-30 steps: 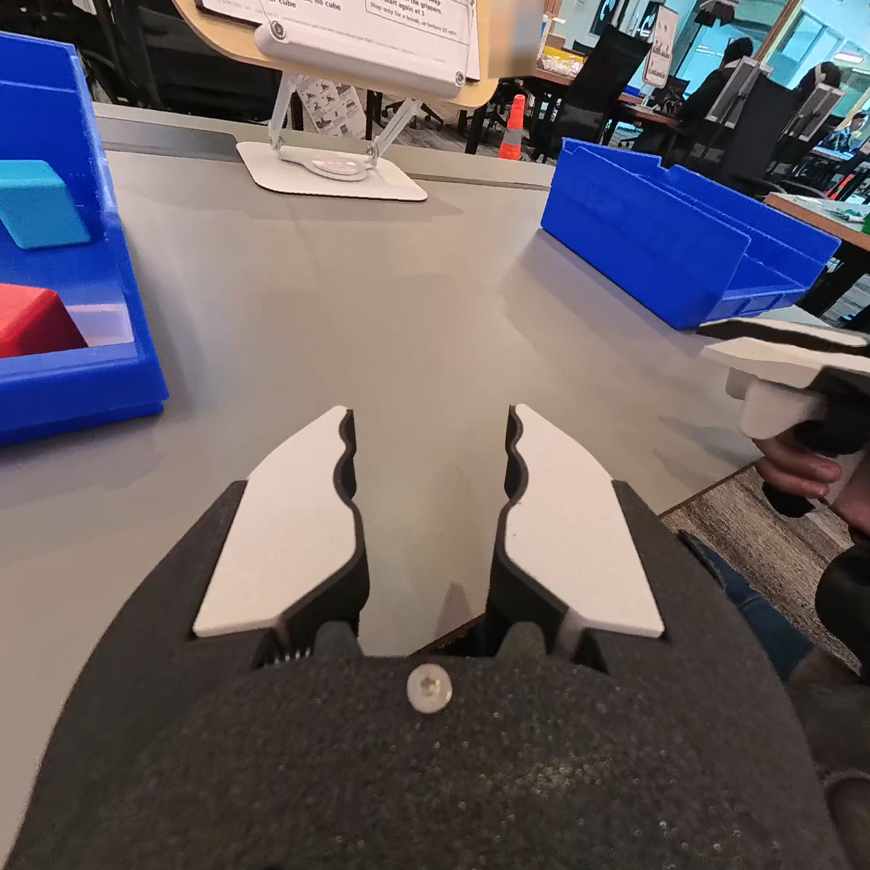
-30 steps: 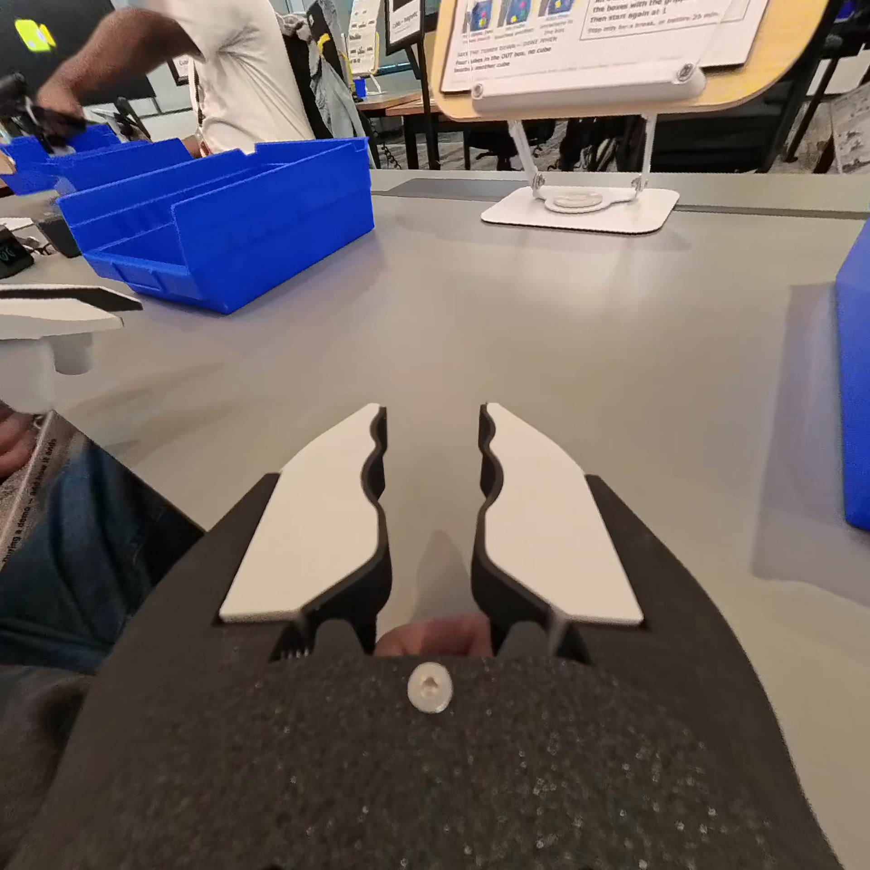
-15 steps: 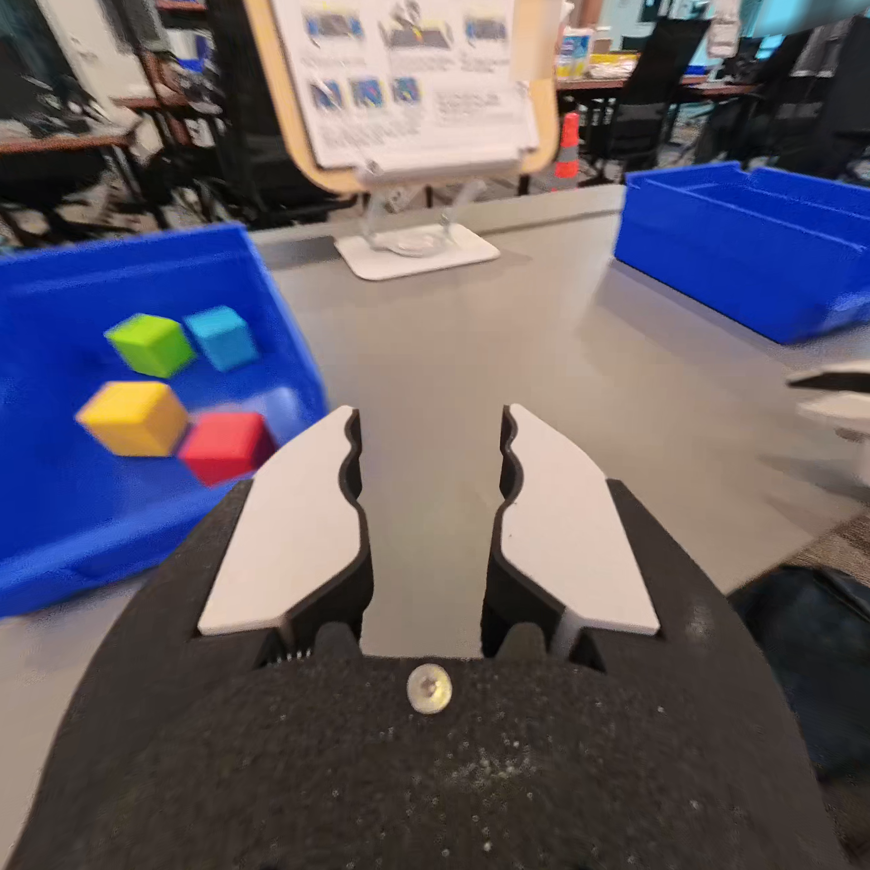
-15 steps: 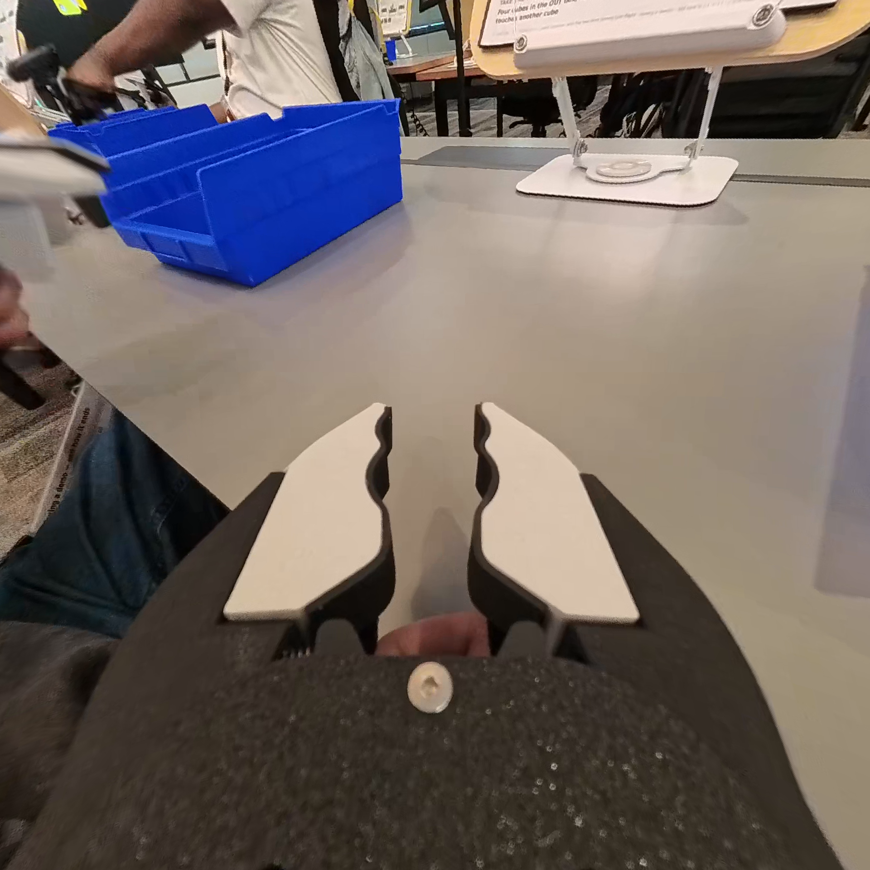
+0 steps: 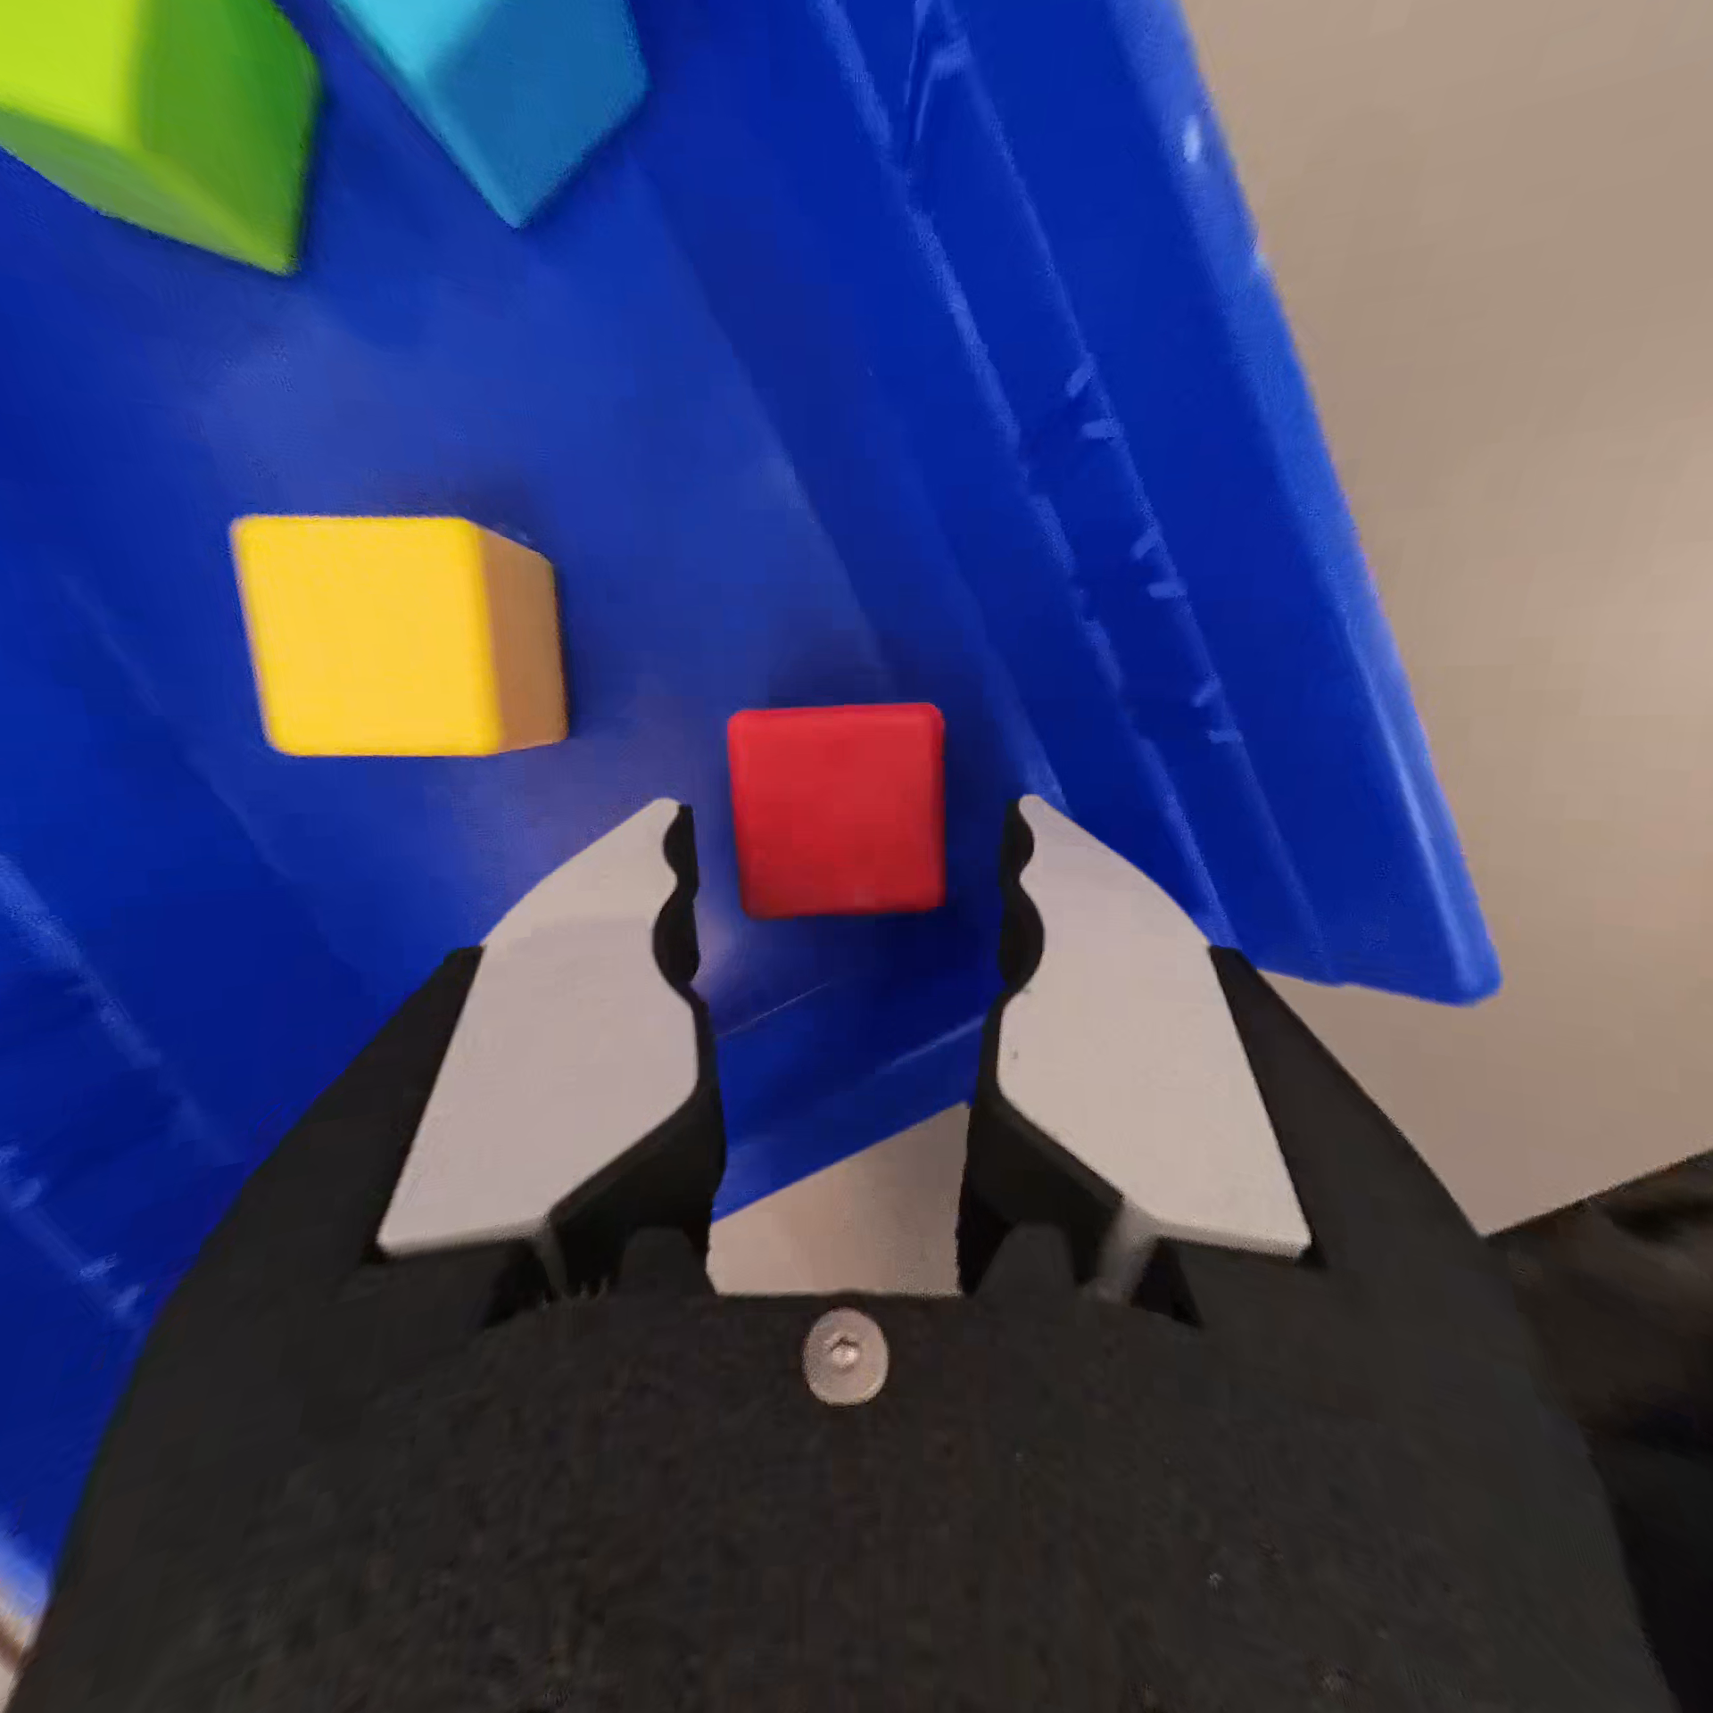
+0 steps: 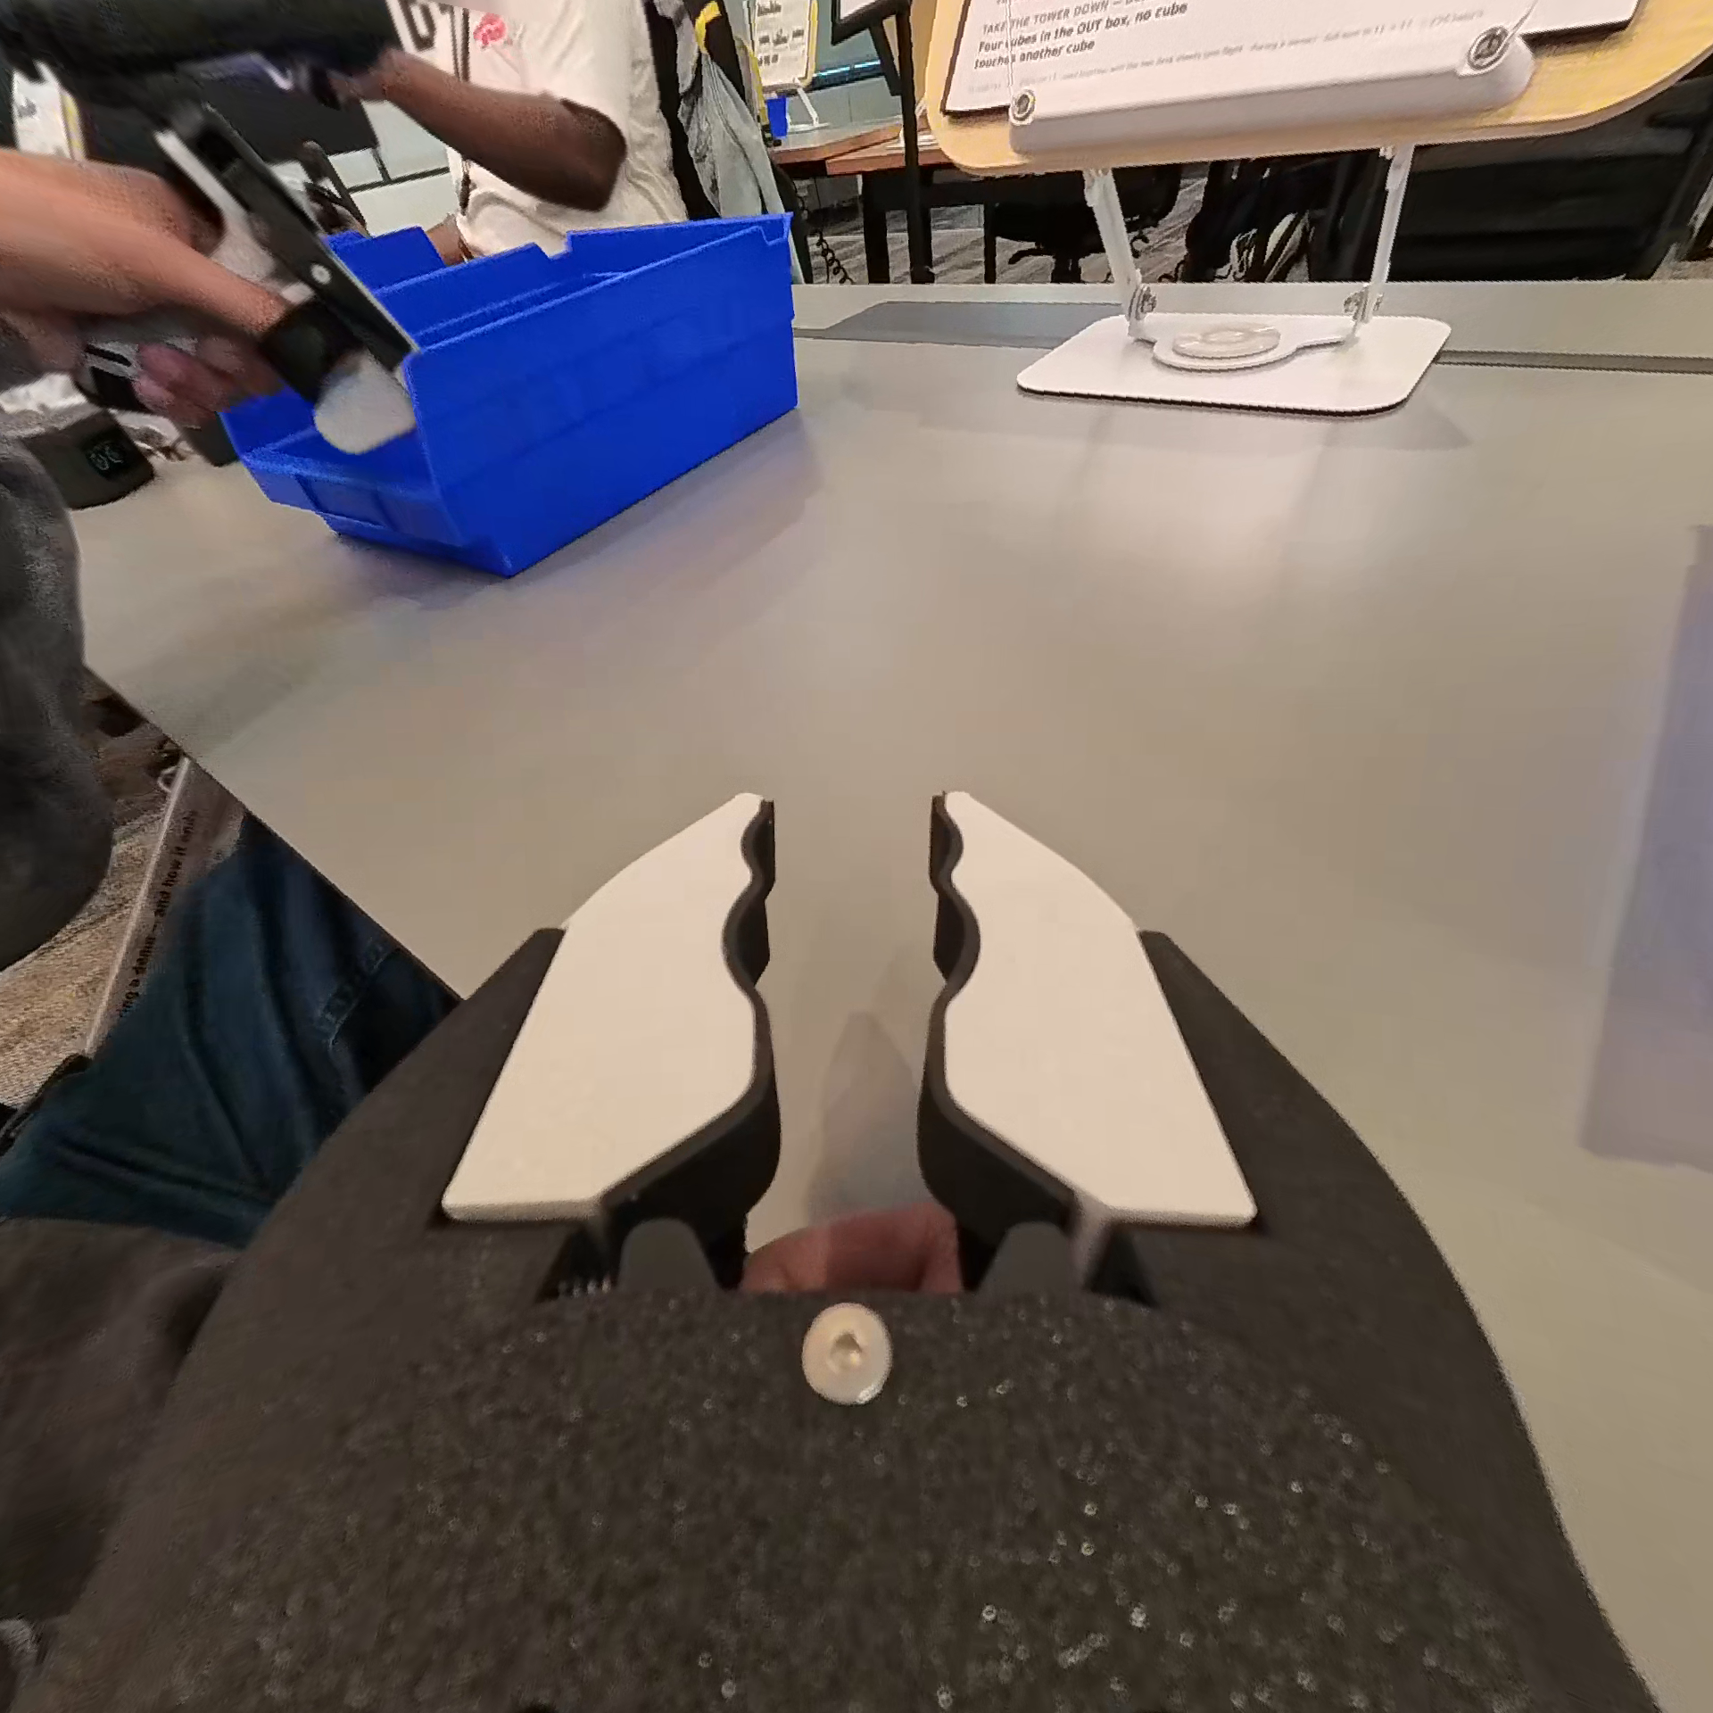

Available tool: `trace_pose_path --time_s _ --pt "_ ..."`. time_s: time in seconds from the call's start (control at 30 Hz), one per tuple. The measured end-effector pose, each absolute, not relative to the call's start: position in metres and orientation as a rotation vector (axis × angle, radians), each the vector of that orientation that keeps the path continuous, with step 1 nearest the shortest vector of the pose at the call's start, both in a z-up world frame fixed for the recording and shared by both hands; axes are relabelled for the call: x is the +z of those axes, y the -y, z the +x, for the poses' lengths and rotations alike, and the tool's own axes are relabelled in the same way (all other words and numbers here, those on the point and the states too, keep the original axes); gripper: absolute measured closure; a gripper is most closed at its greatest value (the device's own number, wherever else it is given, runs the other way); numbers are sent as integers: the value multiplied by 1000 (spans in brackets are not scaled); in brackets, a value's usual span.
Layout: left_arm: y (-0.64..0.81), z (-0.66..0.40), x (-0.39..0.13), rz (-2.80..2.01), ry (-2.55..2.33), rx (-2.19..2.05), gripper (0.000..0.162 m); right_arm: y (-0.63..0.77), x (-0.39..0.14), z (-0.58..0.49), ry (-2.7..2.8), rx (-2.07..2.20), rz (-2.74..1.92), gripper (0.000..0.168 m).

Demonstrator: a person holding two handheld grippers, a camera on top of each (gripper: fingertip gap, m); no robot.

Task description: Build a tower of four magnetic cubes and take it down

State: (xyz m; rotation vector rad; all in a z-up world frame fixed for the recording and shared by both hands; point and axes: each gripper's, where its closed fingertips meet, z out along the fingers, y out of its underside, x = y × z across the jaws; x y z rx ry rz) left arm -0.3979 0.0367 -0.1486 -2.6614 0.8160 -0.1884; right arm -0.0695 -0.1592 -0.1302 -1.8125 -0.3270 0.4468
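In the left wrist view I look down into a blue bin [image 5: 1094,482] that holds a red cube [image 5: 837,809], a yellow cube [image 5: 380,635], a green cube [image 5: 167,111] and a light blue cube [image 5: 519,83]. My left gripper [image 5: 848,820] is open above the red cube, which sits between the fingertips; whether it touches the cube I cannot tell. My right gripper [image 6: 851,811] is open and empty, low over the grey table [image 6: 1112,649]. The left gripper [image 6: 352,408] also shows far left in the right wrist view, over the blue bin [image 6: 575,408].
A white stand [image 6: 1233,357] holding an instruction board stands at the back of the table. The person's leg in jeans [image 6: 232,1020] is at the table's near-left edge. Another person [image 6: 556,139] stands behind the bin.
My left gripper has swung left and tipped down over the blue bin, ending above the red cube. My right gripper has stayed nearly in place, still open.
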Motion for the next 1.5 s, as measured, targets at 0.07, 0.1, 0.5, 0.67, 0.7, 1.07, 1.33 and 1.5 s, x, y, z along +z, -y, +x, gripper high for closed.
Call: trace_pose_path --time_s 0.07,0.1,0.5,0.67,0.7,1.07,1.33,1.5 --pt "-36 -398 -162 -2737 -810 -197 108 159 -131 -69 333 441 -1817 136" --pt "-34 -399 -168 -2772 -816 -193 105 159 -132 -69 333 439 -1819 136" --pt "-42 -340 -9 -2220 -1048 -228 114 157 -129 -63 310 421 -1807 139" --pt "-17 -225 -6 -1909 -1726 -243 114 155 -120 -54 260 405 -1769 138" --pt "-17 -205 -22 -1867 -1852 -237 114 155 -119 -51 244 396 -1763 138" --pt "-38 -101 -156 -1875 -2338 -257 114 154 -121 -44 233 373 -1775 135" --pt "-45 -95 -174 -1905 -2328 -323 114 156 -124 -51 272 383 -1786 135" --pt "-46 -107 -168 -2062 -2233 -300 93 157 -125 -52 280 392 -1791 135"
